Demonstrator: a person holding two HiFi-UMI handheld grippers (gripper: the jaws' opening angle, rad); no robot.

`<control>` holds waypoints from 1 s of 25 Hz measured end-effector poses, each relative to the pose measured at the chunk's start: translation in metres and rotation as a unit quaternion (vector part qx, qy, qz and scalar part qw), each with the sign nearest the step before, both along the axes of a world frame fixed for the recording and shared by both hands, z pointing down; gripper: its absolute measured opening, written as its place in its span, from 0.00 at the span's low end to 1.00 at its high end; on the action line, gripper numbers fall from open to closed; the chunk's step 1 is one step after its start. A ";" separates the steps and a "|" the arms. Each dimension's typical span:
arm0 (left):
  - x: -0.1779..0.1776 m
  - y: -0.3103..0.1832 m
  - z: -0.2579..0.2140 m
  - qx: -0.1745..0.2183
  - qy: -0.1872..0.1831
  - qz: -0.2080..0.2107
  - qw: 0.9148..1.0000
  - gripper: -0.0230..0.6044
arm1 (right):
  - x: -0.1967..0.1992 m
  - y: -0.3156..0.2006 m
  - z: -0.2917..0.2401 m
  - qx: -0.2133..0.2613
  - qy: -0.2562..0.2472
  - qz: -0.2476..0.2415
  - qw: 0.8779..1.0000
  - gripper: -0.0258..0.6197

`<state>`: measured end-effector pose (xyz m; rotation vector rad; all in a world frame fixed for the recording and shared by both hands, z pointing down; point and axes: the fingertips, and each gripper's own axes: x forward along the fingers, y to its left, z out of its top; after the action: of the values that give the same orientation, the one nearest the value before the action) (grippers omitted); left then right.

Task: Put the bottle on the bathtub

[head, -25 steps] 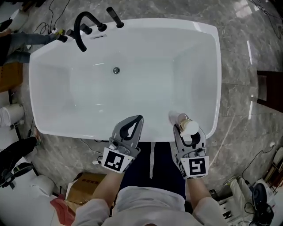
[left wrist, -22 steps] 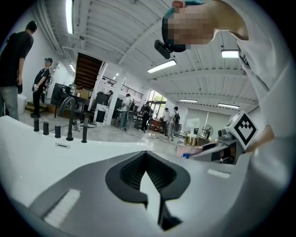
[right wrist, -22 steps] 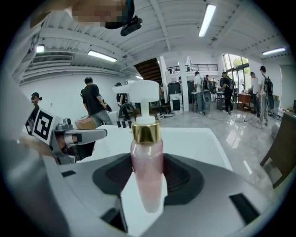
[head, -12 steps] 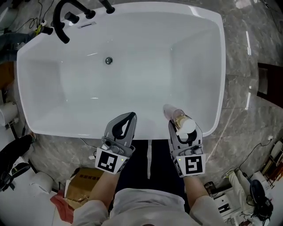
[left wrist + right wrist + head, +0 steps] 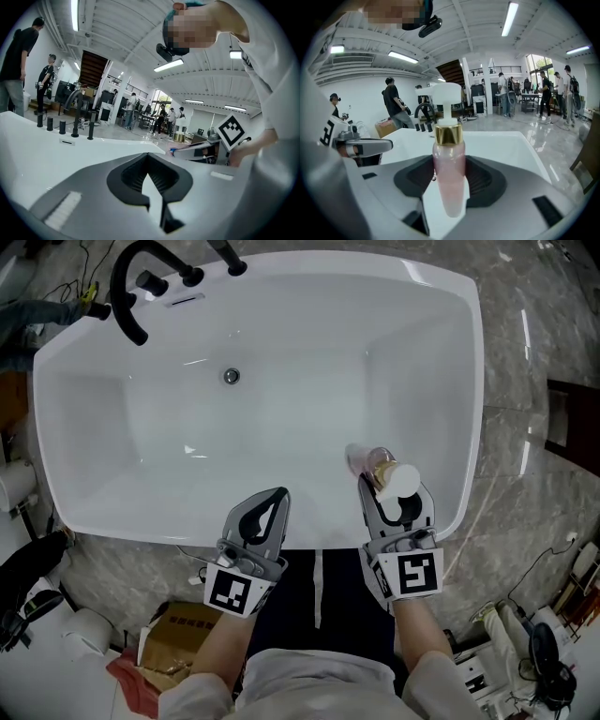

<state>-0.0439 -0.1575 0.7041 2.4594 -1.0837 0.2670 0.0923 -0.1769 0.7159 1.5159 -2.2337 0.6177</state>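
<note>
**Item:** bottle, pink body, gold collar, white pump head.
**Holder:** right gripper, jaws clamped on the lower body, one on each side. The bottle stands upright between them, pump head well above the jaw tips.
**Location:** ahead of these jaws lies the white bathtub. The bottle hangs over its near right corner, just past the near rim.
**Other tool:** left gripper, jaws together with nothing between them, beside the right jaws and pointing at the same near rim.

**Hazards, as judged:**
- The rim looks narrow, rounded and glossy. A base set off its middle would likely slide or tip, into the basin beyond the jaws or onto the floor behind them.
- The bottle is tall and slim, with its heaviest-looking part on top, so any lean at release may topple it.
- Jaws that part unevenly could drag the body sideways.
- The low grip on smooth plastic may let it swivel between the jaws
</note>
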 end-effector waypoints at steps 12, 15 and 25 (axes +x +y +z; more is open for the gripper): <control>-0.022 -0.033 -0.003 0.032 -0.005 -0.021 0.999 0.03 | 0.011 -0.166 0.016 0.031 -0.006 -0.004 0.999 0.36; -0.030 -0.043 -0.002 0.032 -0.008 -0.027 0.999 0.03 | 0.010 -0.210 0.013 0.044 0.013 -0.011 0.999 0.36; -0.047 -0.087 -0.031 0.088 -0.006 -0.038 0.995 0.03 | 0.026 -0.368 0.005 0.079 0.038 -0.004 0.996 0.36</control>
<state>-0.0906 -0.2448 0.6735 2.5659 -1.2503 0.1694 0.1180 -0.5451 0.7209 1.5755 -2.2758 0.3808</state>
